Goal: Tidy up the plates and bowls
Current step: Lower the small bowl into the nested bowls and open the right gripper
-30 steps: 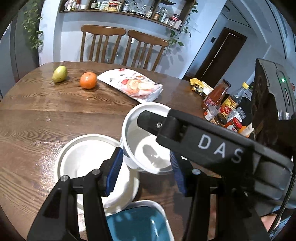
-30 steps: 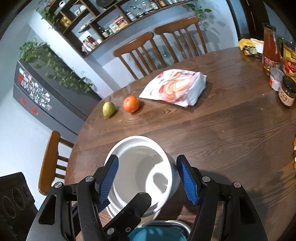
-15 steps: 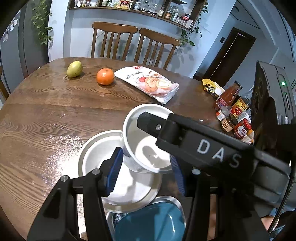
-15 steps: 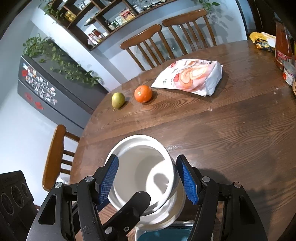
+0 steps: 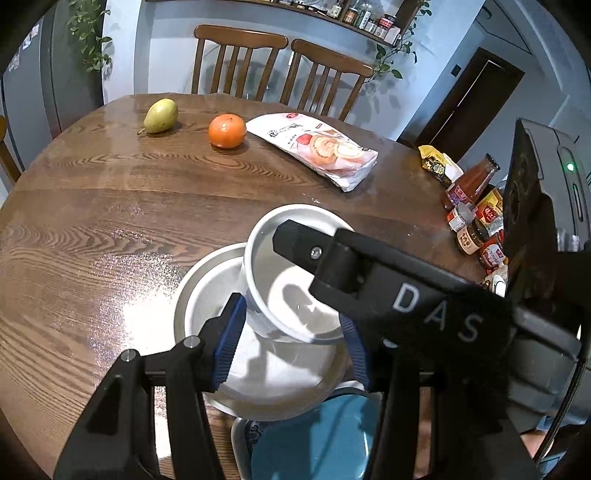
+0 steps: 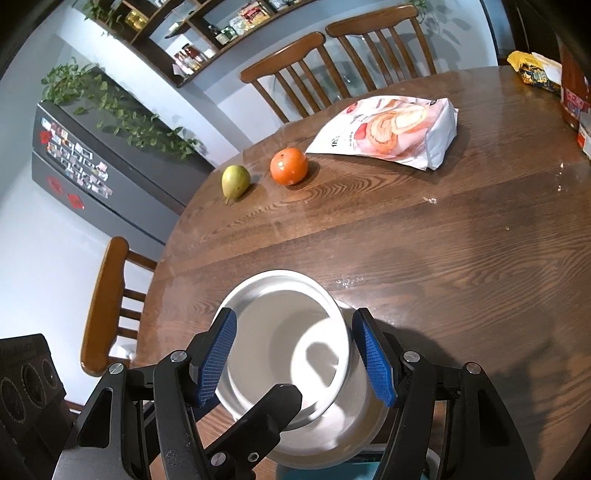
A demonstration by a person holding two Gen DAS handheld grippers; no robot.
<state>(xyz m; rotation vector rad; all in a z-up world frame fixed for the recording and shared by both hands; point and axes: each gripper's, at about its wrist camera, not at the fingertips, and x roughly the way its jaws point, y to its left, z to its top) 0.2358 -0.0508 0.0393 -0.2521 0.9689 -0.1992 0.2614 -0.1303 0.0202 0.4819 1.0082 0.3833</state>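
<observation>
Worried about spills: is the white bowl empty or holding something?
Empty: the white bowl shows only bare glossy interior with shadows in both views, nothing inside.

We're looking at a home dining room here. A round wooden table (image 5: 110, 206) fills the view, with slat-backed wooden chairs (image 5: 240, 62) tucked in at twelve o'clock. On it sit a pear (image 5: 160, 115), an orange (image 5: 227, 131) and a snack bag (image 5: 317, 147); sauce bottles and jars (image 5: 472, 206) crowd the three o'clock edge. Over at ten o'clock from the right wrist, we spot a dark fridge (image 6: 85, 177) dotted with magnets, trailing plants (image 6: 122, 114) on top, and a wall shelf (image 6: 221, 33) of pantry jars.
</observation>
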